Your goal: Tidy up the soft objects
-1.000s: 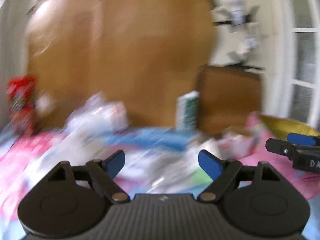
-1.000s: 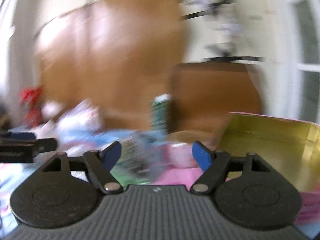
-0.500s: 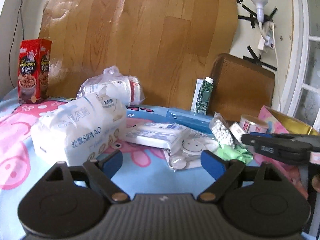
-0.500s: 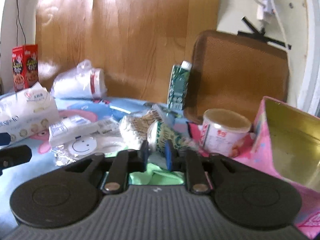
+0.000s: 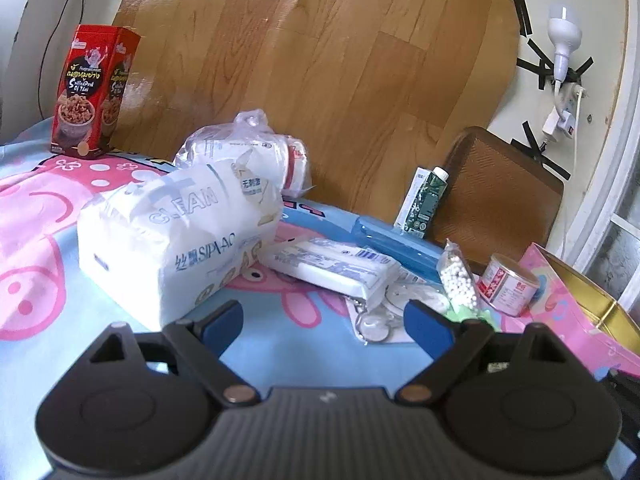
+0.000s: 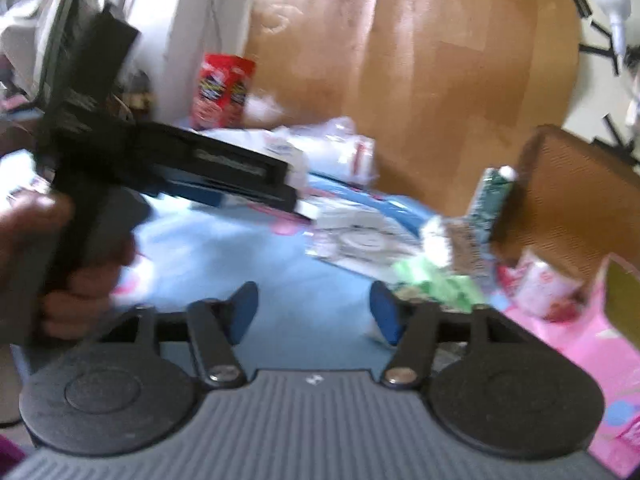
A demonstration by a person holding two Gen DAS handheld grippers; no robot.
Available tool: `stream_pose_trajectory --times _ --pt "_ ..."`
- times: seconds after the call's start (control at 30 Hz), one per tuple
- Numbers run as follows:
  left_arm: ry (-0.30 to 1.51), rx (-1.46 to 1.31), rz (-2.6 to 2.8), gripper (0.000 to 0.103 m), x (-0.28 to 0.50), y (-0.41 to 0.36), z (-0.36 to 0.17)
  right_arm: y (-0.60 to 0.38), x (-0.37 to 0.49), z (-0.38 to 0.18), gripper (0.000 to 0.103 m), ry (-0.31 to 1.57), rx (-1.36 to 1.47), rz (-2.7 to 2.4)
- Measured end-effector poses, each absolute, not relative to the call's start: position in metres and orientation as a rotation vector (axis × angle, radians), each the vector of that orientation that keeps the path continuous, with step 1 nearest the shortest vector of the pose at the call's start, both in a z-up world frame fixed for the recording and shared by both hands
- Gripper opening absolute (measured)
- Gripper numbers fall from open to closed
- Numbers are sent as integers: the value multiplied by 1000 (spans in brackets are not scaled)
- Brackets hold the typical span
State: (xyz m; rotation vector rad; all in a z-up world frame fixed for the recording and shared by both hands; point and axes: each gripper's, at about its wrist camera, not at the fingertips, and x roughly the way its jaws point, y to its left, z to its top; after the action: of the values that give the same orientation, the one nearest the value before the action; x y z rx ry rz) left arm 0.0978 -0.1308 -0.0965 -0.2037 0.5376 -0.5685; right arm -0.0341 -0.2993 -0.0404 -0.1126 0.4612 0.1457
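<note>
A big white tissue pack (image 5: 176,232) lies on the cartoon-print cloth (image 5: 296,344), with a bagged white roll (image 5: 248,148) behind it and a flat wipes pack (image 5: 332,266) to its right. A bead bag (image 5: 460,280) and a green cloth (image 5: 468,314) lie further right. My left gripper (image 5: 325,324) is open and empty, just short of the tissue pack. My right gripper (image 6: 314,314) has its jaws opening over bare blue cloth with nothing between them. The green cloth (image 6: 436,284) is just past its right finger. A hand (image 6: 60,260) holds the left gripper (image 6: 296,196) at the left of the blurred right wrist view.
A red snack box (image 5: 94,92) stands at the back left. A green carton (image 5: 426,202), a blue case (image 5: 392,240) and a brown tray (image 5: 496,196) are against the wooden board. A small tub (image 5: 506,284) sits beside a pink box with a gold lining (image 5: 580,312) at the right.
The right gripper, shut half a second ago near the green cloth, now has its jaws apart and has swung left and back. The left gripper rolled and edged toward the tissue pack.
</note>
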Motion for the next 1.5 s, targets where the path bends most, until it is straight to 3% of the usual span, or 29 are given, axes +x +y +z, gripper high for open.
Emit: stream_pose_trajectory --times 0.17,0.5,1.5 --pt "542 -204 -562 91 97 -132 -97 -322 -36 -31 76 445 20 153" --pt "551 -188 -571 92 97 -135 -97 -385 -52 -50 78 491 247 -51" --pt "533 -180 -611 95 96 -136 -95 -385 -43 -68 82 575 220 -44"
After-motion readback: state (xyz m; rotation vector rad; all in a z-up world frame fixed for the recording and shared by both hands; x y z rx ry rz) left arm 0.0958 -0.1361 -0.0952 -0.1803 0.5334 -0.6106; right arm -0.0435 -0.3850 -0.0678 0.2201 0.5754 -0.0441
